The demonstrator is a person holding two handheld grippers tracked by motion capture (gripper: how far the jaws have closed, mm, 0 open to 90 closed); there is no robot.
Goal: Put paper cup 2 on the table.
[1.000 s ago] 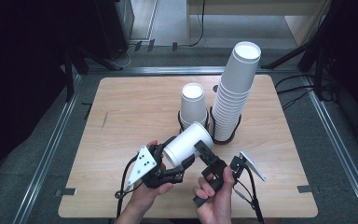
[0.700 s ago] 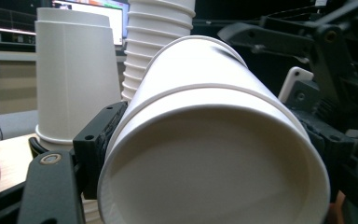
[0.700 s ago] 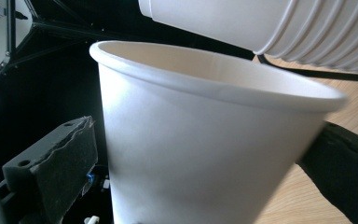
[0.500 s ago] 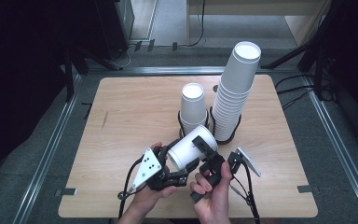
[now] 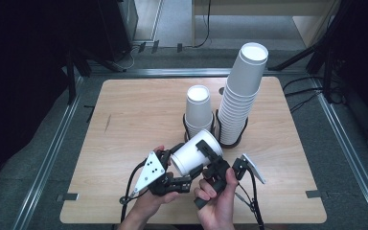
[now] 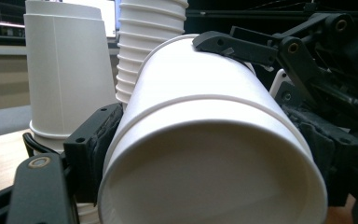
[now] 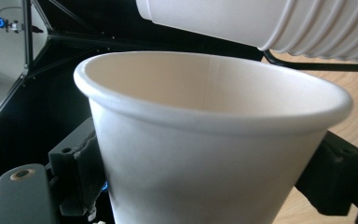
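Note:
A white paper cup (image 5: 191,154) lies on its side above the table's front edge, held between both hand-held grippers. My right gripper (image 5: 204,160) has just been closing and is shut on the cup (image 7: 205,163), pads against its wall below the rim. My left gripper (image 5: 178,168) has just been opening. Its jaws stand close on either side of the cup's (image 6: 214,140) mouth end without visibly squeezing it. One right gripper finger (image 6: 235,45) lies across the top of the cup in the left gripper view.
A tall stack of white cups (image 5: 242,96) and a short stack (image 5: 198,108) stand upside down in black wire holders just behind the held cup. The wooden table (image 5: 124,124) has a metal frame around it, with dark equipment and cables beyond.
The right gripper's jaws have closed onto the cup. The left gripper's jaws have spread a little. Both hands and the cup have hardly moved.

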